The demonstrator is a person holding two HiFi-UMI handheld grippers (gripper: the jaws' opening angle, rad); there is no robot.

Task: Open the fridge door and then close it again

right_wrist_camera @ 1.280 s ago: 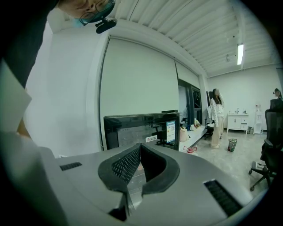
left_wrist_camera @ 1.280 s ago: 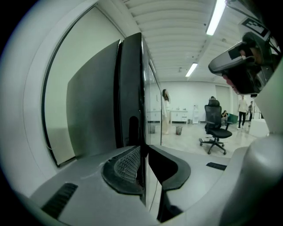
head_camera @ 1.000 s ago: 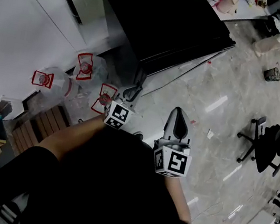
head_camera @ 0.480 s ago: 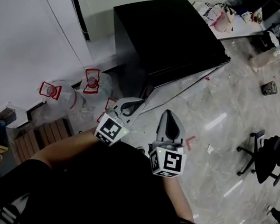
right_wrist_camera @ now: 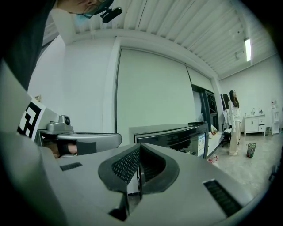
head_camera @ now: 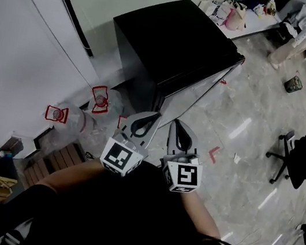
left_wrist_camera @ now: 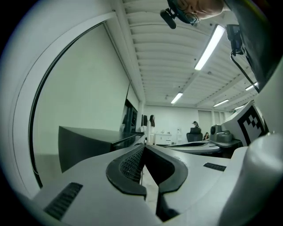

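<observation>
Both grippers drew together: left gripper (head_camera: 153, 116) and right gripper (head_camera: 178, 124) clenched on nothing, apart from fridge (head_camera: 174, 37). Door (head_camera: 192, 92) looks shut, consistent with pre-opening or after closing.

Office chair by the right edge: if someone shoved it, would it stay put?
Probably not. The office chair stands on a spoked base that looks wheeled, so it would likely roll rather than tip. The floor looks hard, glossy and smooth, which should help it glide.
</observation>
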